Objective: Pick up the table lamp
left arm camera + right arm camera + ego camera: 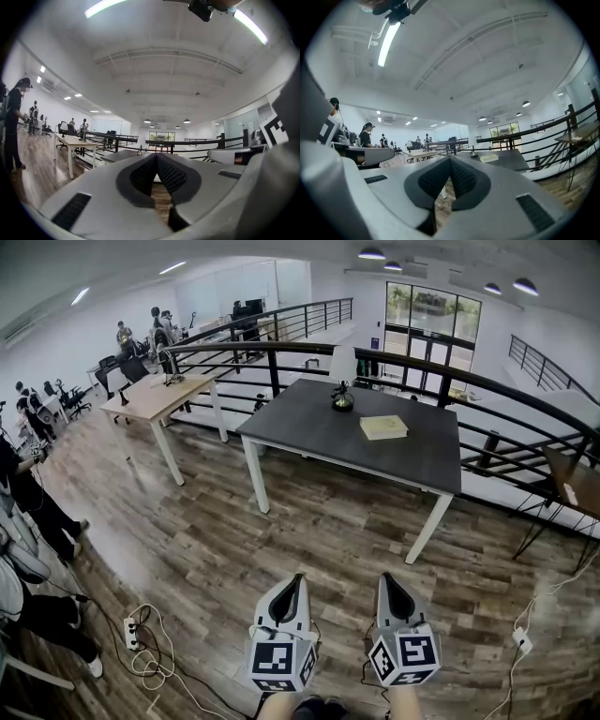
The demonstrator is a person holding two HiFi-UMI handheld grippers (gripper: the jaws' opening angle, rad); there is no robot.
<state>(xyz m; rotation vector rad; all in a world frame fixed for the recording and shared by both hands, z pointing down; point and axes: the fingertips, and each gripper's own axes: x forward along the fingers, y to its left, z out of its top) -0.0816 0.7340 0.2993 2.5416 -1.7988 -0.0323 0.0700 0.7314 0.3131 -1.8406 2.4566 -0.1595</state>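
white table lamp [343, 371], well ahead of left claw [299, 578] and right claw [385, 577] (both closed)

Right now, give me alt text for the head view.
A table lamp with a white shade stands near the far edge of a dark table, a pale book lying to its right. The left gripper and right gripper are shut and empty, held over the wood floor, well short of the table.

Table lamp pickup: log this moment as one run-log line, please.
lamp: upright on dark table | left gripper: shut, empty | right gripper: shut, empty | status: both short of table, lamp untouched
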